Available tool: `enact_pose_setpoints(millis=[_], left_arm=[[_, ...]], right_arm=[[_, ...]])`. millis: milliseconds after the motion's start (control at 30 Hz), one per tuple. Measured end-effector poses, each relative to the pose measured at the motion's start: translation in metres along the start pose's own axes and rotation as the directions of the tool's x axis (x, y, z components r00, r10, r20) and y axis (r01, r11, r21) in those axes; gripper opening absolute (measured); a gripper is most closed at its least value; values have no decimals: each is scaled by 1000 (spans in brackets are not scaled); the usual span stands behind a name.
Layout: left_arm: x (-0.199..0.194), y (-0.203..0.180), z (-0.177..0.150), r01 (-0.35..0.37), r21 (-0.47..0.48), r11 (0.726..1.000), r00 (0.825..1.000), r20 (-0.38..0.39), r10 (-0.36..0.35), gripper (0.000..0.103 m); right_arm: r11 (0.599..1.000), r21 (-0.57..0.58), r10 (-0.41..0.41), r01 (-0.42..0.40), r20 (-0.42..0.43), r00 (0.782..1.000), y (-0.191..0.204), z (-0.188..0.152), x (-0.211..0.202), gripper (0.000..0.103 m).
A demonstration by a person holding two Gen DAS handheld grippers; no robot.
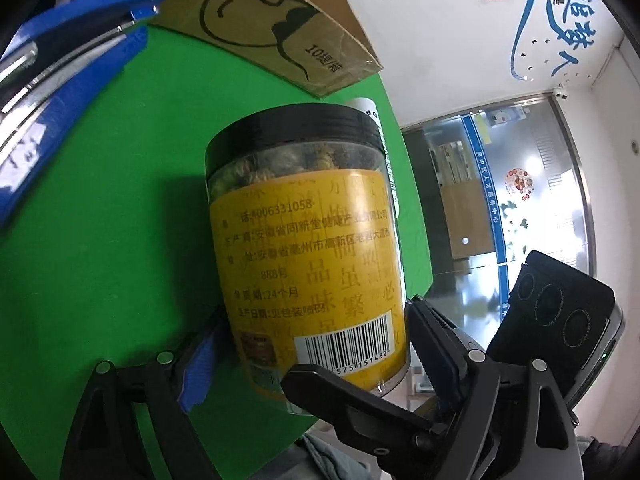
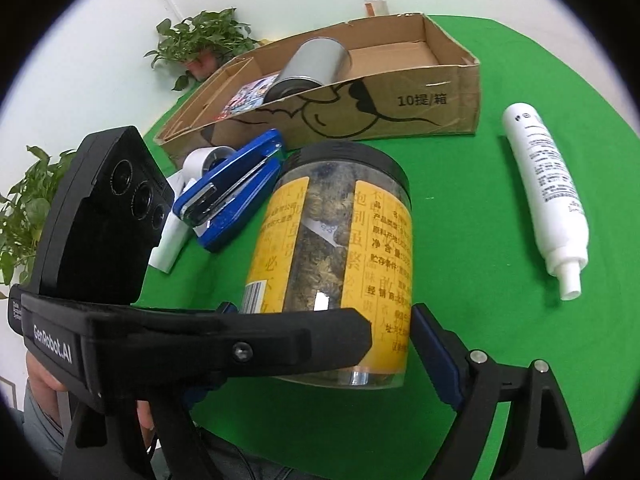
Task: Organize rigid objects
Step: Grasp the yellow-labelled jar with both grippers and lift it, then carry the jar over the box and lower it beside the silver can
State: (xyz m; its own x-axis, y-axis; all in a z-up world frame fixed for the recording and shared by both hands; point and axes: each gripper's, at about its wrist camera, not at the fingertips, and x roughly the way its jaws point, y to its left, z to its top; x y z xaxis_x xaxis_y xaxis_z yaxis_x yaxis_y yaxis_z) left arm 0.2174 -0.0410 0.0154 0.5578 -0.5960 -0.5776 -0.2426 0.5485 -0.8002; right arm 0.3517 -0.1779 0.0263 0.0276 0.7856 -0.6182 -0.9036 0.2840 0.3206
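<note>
A clear jar (image 1: 308,248) with a black lid and yellow label stands on the green table; it also shows in the right wrist view (image 2: 340,256). My left gripper (image 1: 308,344) has its blue-padded fingers pressed on both sides of the jar's lower part. My right gripper (image 2: 324,332) also brackets the jar's base, its right finger (image 2: 436,360) a little off the wall. The left gripper's body (image 2: 192,340) crosses in front of the jar. A cardboard box (image 2: 400,108) behind holds a metal can (image 2: 312,64).
A blue stapler (image 2: 236,192) and a white tape roll (image 2: 204,160) lie left of the jar. A white spray bottle (image 2: 544,188) lies on the right. Potted plants (image 2: 200,40) stand by the wall. The table edge is close in front.
</note>
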Motion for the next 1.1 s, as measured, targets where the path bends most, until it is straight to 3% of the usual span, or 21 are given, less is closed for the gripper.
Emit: enact_pose_setpoints(millis=[600, 933, 1100], left_arm=[[-103, -43, -6, -57, 144, 988, 983, 183, 30, 84], [-150, -73, 23, -87, 169, 982, 972, 229, 47, 84], [-147, -98, 55, -101, 180, 978, 970, 237, 57, 84]], right_arm=[[990, -137, 63, -37, 187, 980, 35, 33, -35, 86], [986, -159, 93, -56, 240, 966, 42, 72, -49, 86], [985, -162, 105, -65, 251, 962, 38, 98, -54, 86]])
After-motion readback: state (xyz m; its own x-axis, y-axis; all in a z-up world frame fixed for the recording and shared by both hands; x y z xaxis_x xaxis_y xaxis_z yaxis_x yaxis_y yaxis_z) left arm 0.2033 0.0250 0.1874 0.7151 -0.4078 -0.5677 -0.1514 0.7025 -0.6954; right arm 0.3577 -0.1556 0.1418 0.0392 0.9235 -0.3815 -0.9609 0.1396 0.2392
